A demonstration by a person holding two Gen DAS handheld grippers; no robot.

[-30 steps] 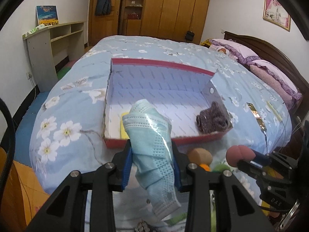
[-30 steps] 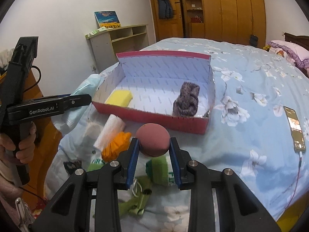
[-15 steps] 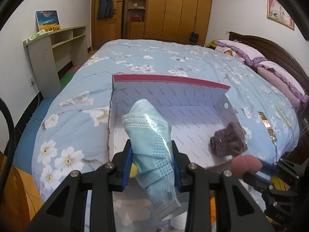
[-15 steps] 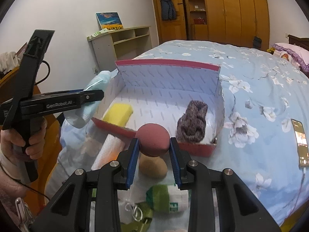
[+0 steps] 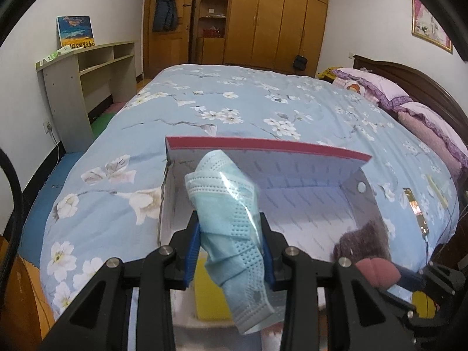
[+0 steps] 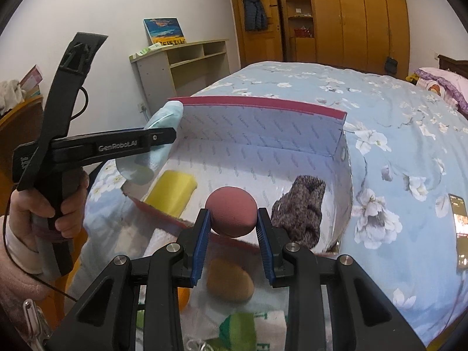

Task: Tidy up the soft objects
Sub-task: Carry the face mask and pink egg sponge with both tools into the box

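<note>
My left gripper (image 5: 231, 251) is shut on a crumpled light blue face mask (image 5: 231, 219), held over the near left part of a red-rimmed open box (image 5: 263, 146) on the bed. In the right wrist view my right gripper (image 6: 233, 235) is shut on a dusty pink sponge ball (image 6: 231, 215) just above the box's near wall (image 6: 163, 213). Inside the box lie a yellow sponge (image 6: 171, 191) at the left and a purple-brown knitted piece (image 6: 301, 213) at the right. The left gripper (image 6: 163, 137) with the mask (image 6: 163, 117) shows at the box's left wall.
On the blue floral bedspread (image 6: 395, 134) near me lie a tan sponge (image 6: 229, 280), a green-and-white cloth (image 6: 251, 329) and a white roll (image 6: 166, 238). A phone (image 6: 460, 231) lies right of the box. A person's hand (image 6: 44, 204) holds the left gripper. Pillows (image 5: 389, 93) and a shelf (image 5: 84, 87) stand beyond.
Both grippers have moved forward toward the box with their loads. The mask now hangs over the box's inside, and the pink ball has reached the near wall. Neither grip has changed.
</note>
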